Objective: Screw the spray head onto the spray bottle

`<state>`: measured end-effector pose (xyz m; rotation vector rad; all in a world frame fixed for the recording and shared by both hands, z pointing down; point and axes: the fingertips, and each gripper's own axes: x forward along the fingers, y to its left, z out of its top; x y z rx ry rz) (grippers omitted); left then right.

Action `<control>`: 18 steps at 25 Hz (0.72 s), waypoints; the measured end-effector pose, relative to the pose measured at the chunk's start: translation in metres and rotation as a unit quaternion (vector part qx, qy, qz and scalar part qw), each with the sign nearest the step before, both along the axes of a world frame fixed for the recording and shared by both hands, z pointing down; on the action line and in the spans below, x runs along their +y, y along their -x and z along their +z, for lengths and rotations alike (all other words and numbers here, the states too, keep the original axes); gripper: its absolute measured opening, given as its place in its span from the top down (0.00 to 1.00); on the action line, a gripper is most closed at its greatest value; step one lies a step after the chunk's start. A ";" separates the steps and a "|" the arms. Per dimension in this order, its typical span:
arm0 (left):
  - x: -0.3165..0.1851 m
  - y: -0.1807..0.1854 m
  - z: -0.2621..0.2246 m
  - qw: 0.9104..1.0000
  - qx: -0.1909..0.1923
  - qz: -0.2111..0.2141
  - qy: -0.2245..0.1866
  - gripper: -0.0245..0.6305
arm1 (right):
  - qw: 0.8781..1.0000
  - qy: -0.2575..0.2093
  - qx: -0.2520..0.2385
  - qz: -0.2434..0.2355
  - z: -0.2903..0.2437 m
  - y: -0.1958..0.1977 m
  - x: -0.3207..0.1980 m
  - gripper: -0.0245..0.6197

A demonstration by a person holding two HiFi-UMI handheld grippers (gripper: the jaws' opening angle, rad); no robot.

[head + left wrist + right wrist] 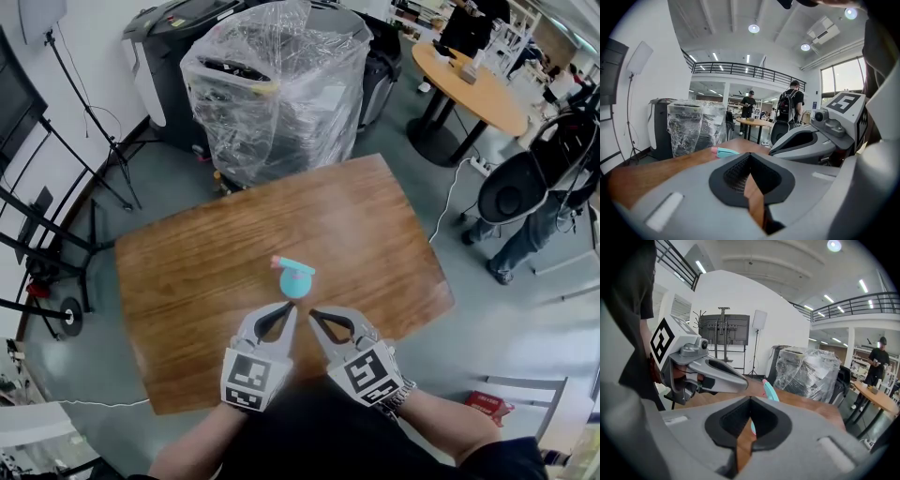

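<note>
A small turquoise spray bottle (pixel 295 280) with its turquoise and pink spray head (pixel 291 266) on top stands upright near the middle of the wooden table (pixel 187 281). Both grippers hover side by side just in front of it, near the table's front edge. My left gripper (pixel 290 307) is shut and empty. My right gripper (pixel 313 314) is shut and empty too. In the left gripper view the spray head (pixel 723 151) peeks above my jaws, with the right gripper (pixel 776 151) beside it. In the right gripper view the bottle (pixel 768 391) stands beyond my jaws, next to the left gripper (pixel 743 385).
A machine wrapped in clear plastic (pixel 272 84) stands behind the table. A round wooden table (pixel 469 80) is at the back right, with a seated person (pixel 539 220) nearby. Light stands and black tripods (pixel 56 187) line the left wall.
</note>
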<state>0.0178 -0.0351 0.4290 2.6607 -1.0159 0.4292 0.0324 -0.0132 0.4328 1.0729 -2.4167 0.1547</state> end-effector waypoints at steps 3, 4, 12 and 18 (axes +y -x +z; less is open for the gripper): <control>0.000 0.000 0.001 1.000 -0.004 -0.001 -0.002 0.94 | 1.000 0.000 0.001 -0.002 0.001 0.000 0.001 0.97; 0.000 0.000 0.001 1.000 -0.004 -0.001 -0.002 0.94 | 1.000 0.000 0.002 -0.003 0.001 0.000 0.001 0.97; 0.001 -0.002 0.001 1.000 -0.009 -0.002 -0.003 0.94 | 1.000 0.001 0.005 -0.005 0.001 -0.003 0.002 0.97; 0.002 -0.002 0.000 1.000 -0.008 -0.003 -0.002 0.94 | 1.000 0.003 0.006 -0.006 0.000 -0.003 0.003 0.97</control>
